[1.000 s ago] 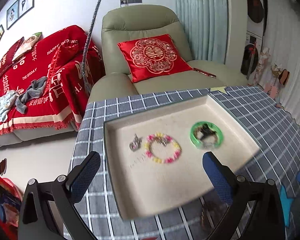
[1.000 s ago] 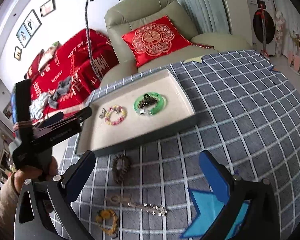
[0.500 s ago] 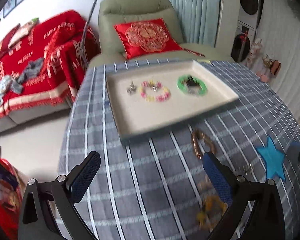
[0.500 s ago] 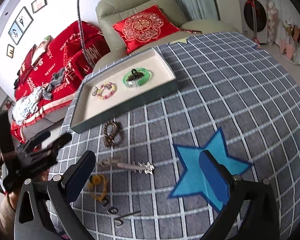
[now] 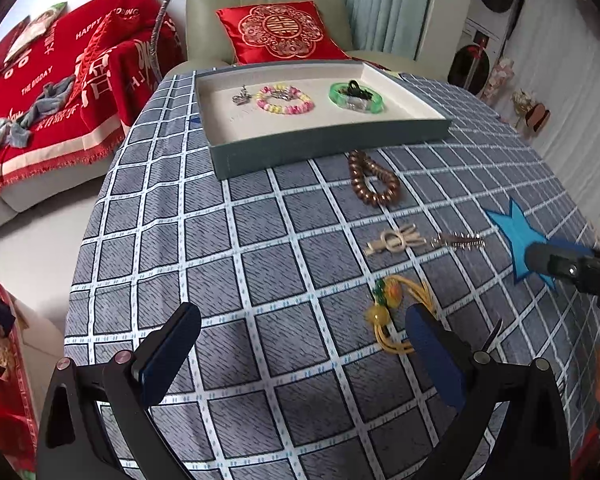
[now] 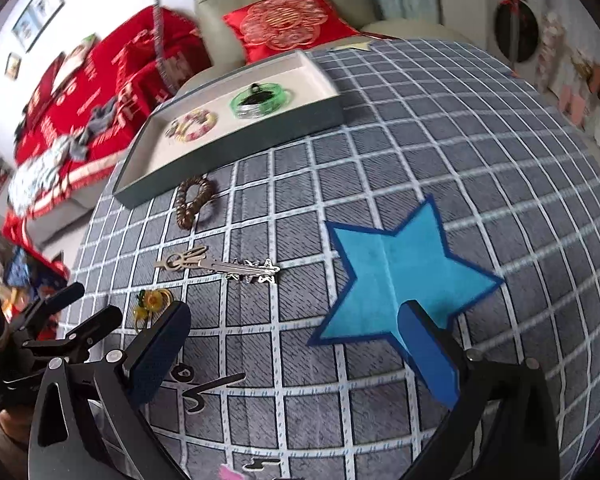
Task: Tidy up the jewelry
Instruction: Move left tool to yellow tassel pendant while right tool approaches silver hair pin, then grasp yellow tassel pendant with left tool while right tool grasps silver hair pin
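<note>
A grey tray with a cream lining holds a green bangle, a pink-yellow bead bracelet and a small silver piece. On the checked cloth in front of it lie a brown bead bracelet, a beige clip, a silver star hairpin and a yellow charm. My left gripper is open and empty, just left of the yellow charm. My right gripper is open and empty over the cloth, near the blue star. The tray, brown bracelet and hairpin also show there.
A green armchair with a red cushion stands behind the table. A red-covered sofa is at the left. Small dark hooks lie near my right gripper. The table edge drops off at the left.
Both grippers have pulled back from the tray toward the near side of the table. The loose jewelry on the cloth has come into the left wrist view. Both stay open.
</note>
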A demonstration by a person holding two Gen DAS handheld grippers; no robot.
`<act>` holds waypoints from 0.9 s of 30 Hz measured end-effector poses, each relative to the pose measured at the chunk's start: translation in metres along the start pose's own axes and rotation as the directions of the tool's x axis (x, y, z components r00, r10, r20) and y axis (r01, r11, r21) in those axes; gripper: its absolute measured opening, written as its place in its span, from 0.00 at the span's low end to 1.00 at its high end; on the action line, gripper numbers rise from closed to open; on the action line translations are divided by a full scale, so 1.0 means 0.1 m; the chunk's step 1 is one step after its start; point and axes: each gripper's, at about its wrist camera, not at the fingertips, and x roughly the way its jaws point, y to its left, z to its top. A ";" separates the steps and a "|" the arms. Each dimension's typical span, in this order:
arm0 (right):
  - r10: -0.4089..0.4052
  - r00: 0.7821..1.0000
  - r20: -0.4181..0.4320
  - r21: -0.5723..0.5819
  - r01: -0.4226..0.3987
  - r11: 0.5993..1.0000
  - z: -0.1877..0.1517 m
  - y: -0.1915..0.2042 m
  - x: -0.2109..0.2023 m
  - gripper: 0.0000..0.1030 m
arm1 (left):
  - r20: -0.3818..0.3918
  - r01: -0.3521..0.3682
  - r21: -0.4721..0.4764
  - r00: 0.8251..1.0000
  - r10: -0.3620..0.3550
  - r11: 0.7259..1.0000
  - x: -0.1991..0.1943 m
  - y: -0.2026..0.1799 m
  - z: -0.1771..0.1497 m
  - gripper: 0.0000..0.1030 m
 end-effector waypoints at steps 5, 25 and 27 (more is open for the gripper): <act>0.013 1.000 -0.018 -0.133 -0.016 0.991 0.08 0.14 0.12 0.96 | -0.023 0.004 0.014 1.000 -0.004 1.000 0.07 -0.06 -0.01 1.00; 0.043 0.989 -0.140 -0.432 -0.100 0.896 0.25 0.66 0.58 0.46 | -0.045 0.004 0.086 0.999 -0.001 0.996 0.19 -0.25 -0.03 0.95; 0.022 0.991 -0.134 -0.445 -0.080 0.892 0.25 0.69 0.59 0.42 | -0.045 0.011 0.093 0.999 -0.007 0.996 0.19 -0.27 -0.03 0.95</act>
